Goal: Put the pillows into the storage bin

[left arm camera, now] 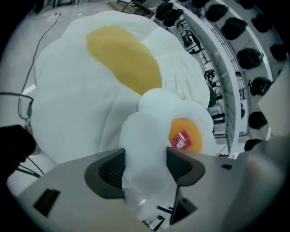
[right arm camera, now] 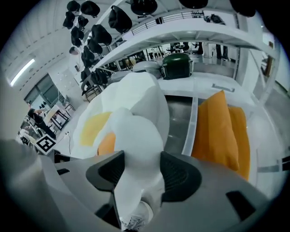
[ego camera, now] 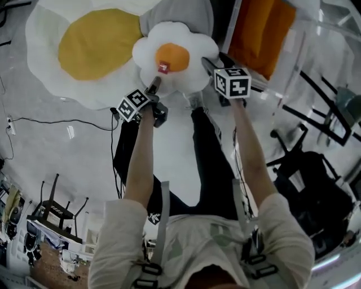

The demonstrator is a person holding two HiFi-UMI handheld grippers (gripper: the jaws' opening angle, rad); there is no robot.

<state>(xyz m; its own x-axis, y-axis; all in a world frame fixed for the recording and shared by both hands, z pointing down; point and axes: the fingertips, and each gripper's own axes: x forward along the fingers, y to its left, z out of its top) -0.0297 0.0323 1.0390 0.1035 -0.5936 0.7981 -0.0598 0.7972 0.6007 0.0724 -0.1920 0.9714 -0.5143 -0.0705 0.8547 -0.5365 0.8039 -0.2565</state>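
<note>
A small fried-egg pillow (ego camera: 186,42) with an orange yolk and a red tag lies against a large fried-egg pillow (ego camera: 84,51) on the floor. My left gripper (ego camera: 156,84) is at its near left rim and my right gripper (ego camera: 206,62) at its near right rim. In the left gripper view a white lobe of the small pillow (left arm camera: 172,118) lies between the wide jaws of the left gripper (left arm camera: 145,165). The right gripper (right arm camera: 141,172) stands equally wide around another lobe (right arm camera: 136,131). To the right is a clear storage bin (ego camera: 230,34) holding an orange pillow (ego camera: 262,31).
A grey cushion (ego camera: 186,14) lies behind the small pillow. The person's black trousers (ego camera: 208,163) and shoe (ego camera: 194,100) are below it. A black cable (ego camera: 56,121) runs across the floor at left. A black chair (ego camera: 307,169) stands at right, close to the bin.
</note>
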